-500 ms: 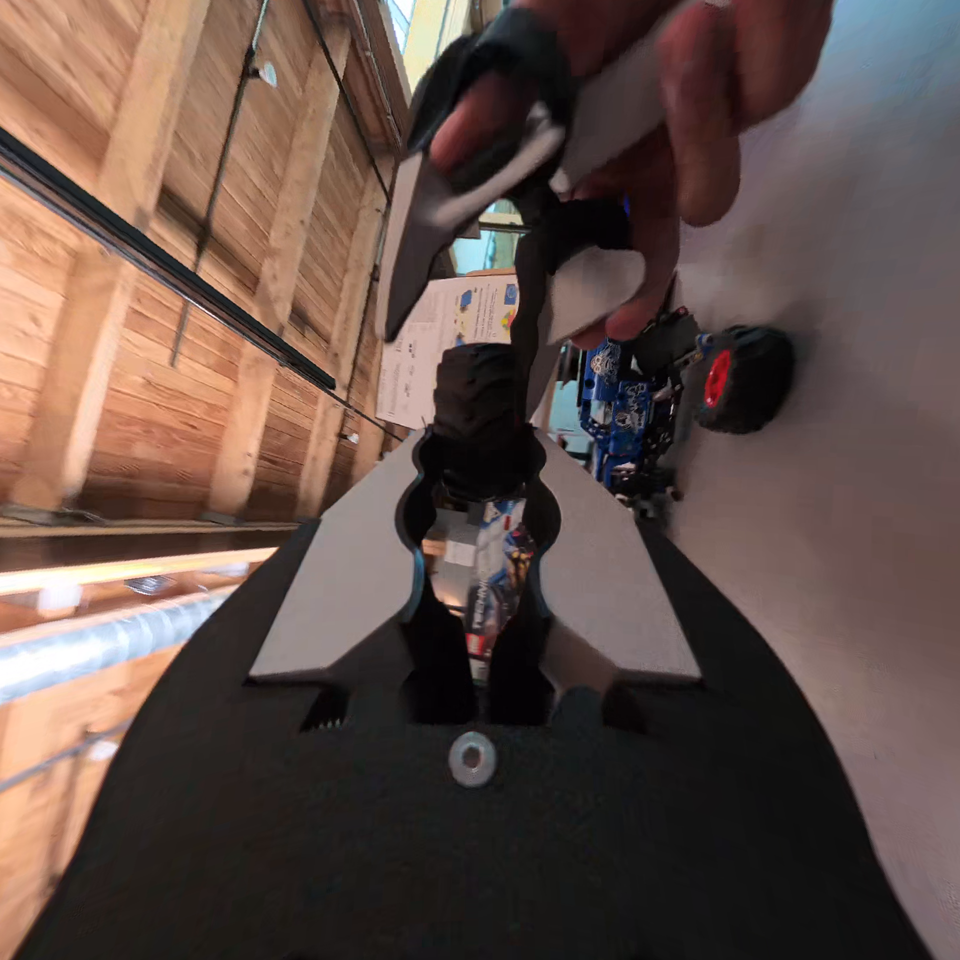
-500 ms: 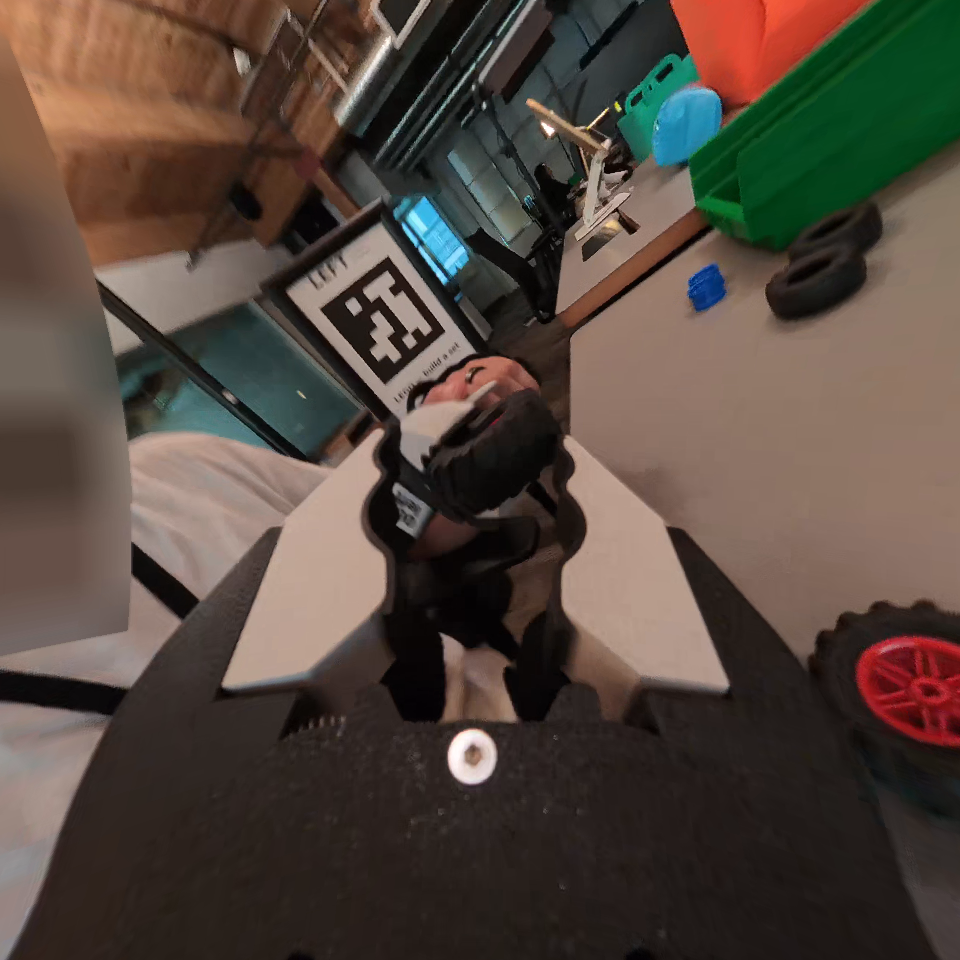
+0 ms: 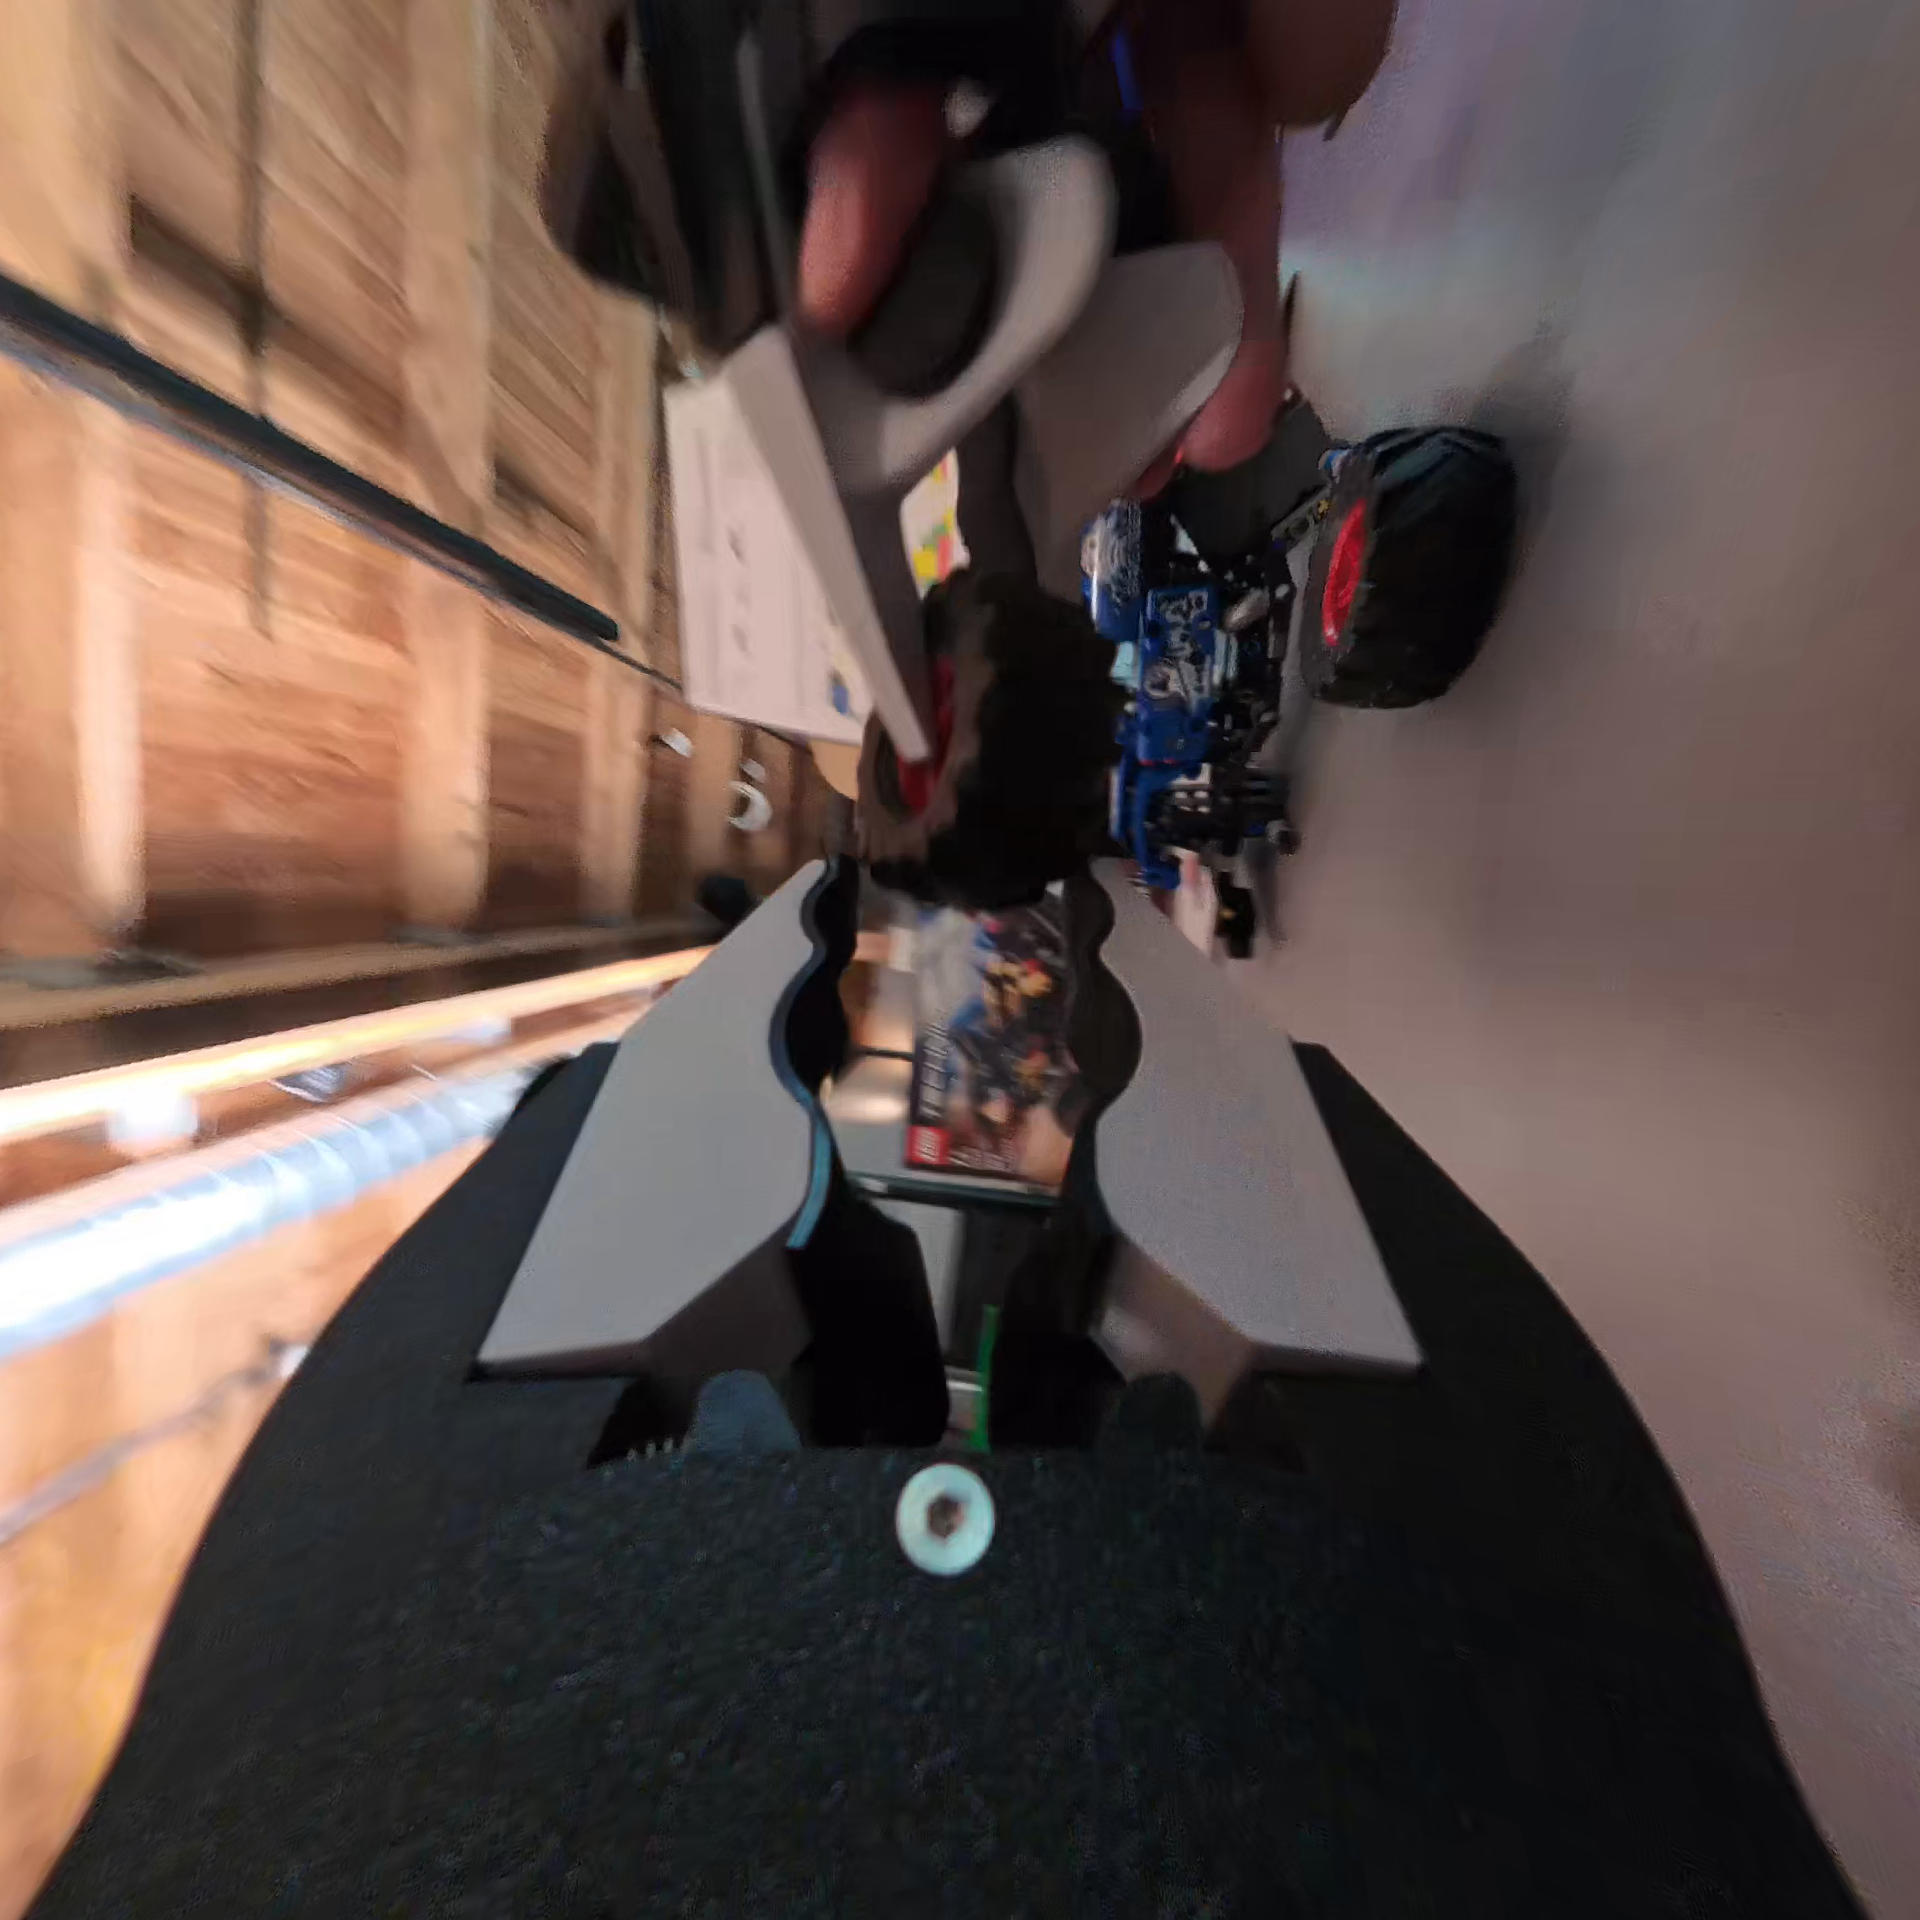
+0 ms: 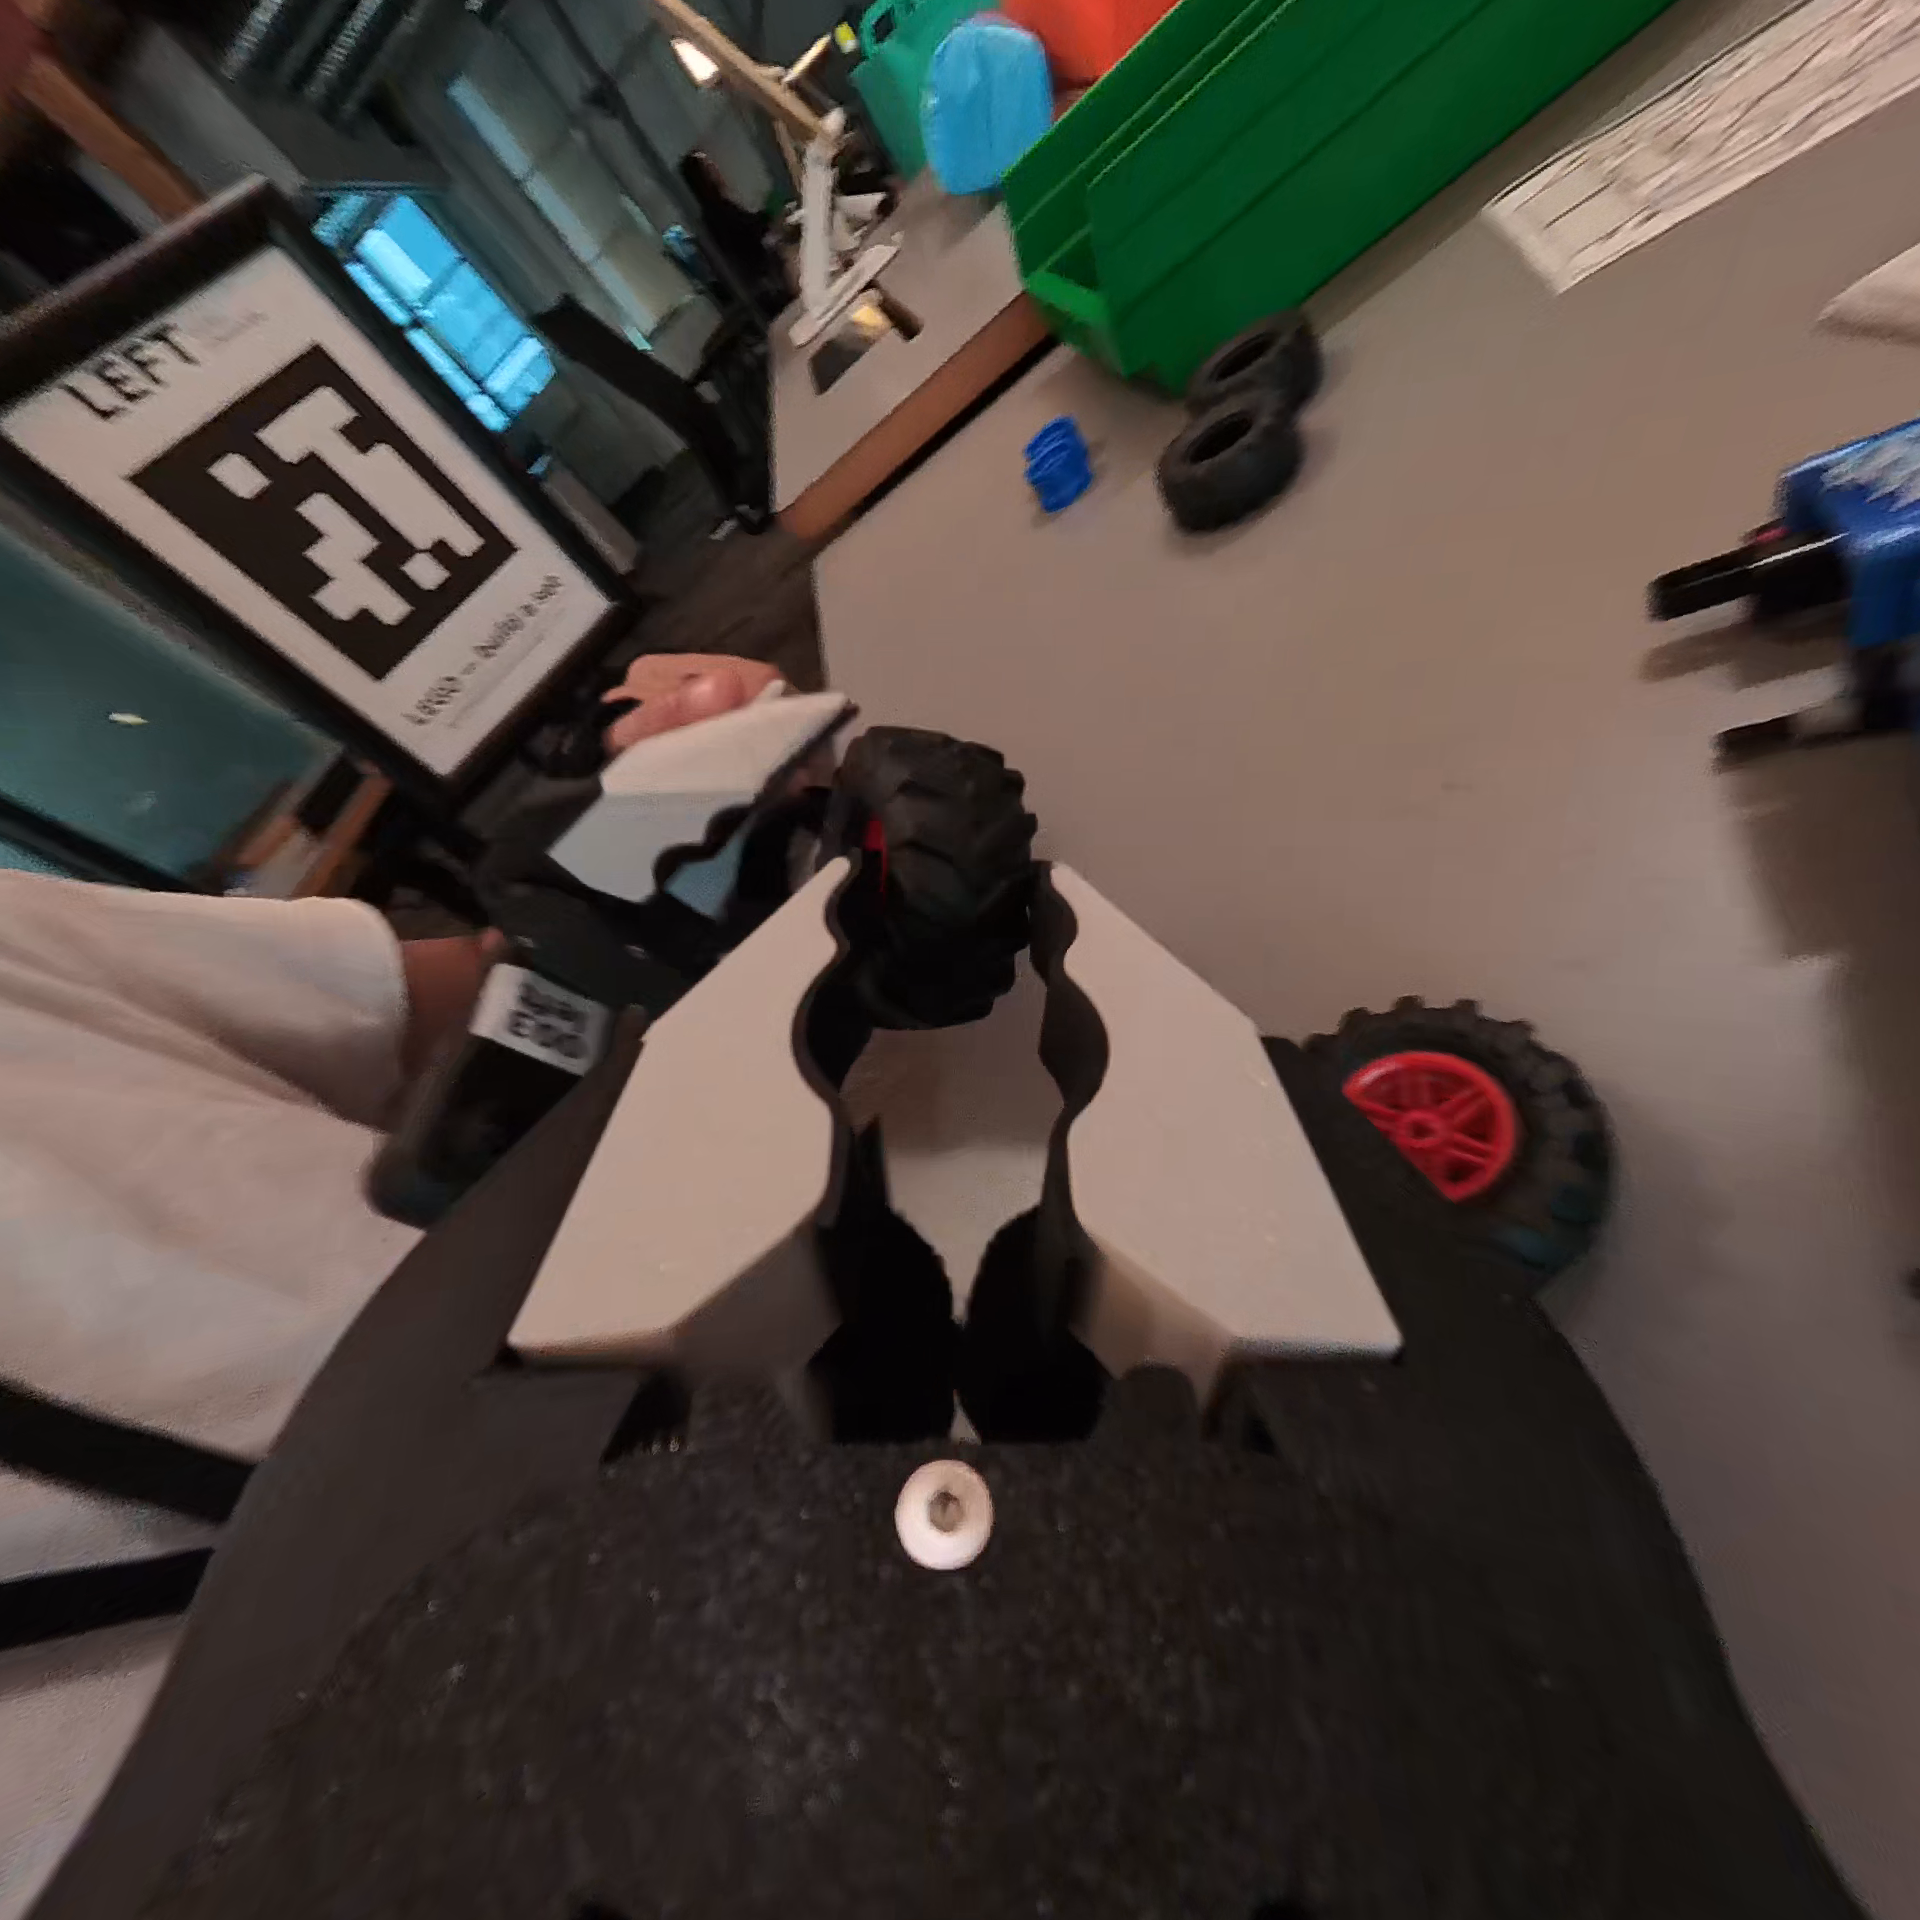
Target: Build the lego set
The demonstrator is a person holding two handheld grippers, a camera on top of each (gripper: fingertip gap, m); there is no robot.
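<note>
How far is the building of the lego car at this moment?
Partly done. The blue car body already carries one red-hubbed wheel. In hand: the right gripper holds another wheel with the left gripper beside it, open. Left: a finished wheel, two bare tires and a blue hub wait on the table.

Count, right wrist view: wheels with red hubs: 2, one [image 4: 935, 883] between the gripper fingers, one [image 4: 1455, 1132] on the table. Bare black tyres [image 4: 1236, 426]: 2, side by side. Blue rim [image 4: 1058, 464]: 1. Green bins [image 4: 1247, 177]: 2. Blue vehicle chassis [image 4: 1849, 561]: 1.
</note>
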